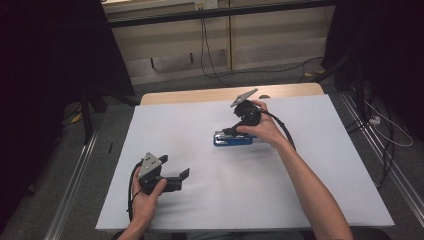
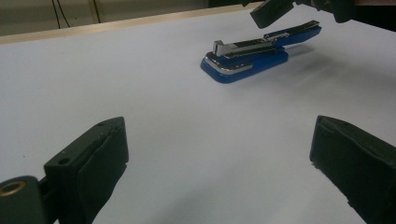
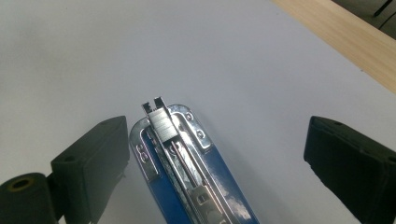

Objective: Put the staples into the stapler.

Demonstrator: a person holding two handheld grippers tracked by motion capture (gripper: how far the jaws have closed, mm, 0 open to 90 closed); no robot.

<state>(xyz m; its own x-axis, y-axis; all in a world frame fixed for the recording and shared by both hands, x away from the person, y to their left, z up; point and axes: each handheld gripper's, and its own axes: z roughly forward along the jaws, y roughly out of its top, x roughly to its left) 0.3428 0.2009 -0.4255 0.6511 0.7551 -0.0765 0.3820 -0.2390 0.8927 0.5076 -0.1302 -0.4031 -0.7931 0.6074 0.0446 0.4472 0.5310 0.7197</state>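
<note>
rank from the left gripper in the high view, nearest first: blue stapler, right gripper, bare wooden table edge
1. blue stapler, mid-table, up and to the right of the left gripper.
2. right gripper, just above the stapler; nearly level with it, a close call.
3. wooden table edge, along the far side.

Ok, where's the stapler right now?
In the high view the stapler lies flat near the middle of the white sheet, just under the right gripper, whose open jaws straddle it.
</note>
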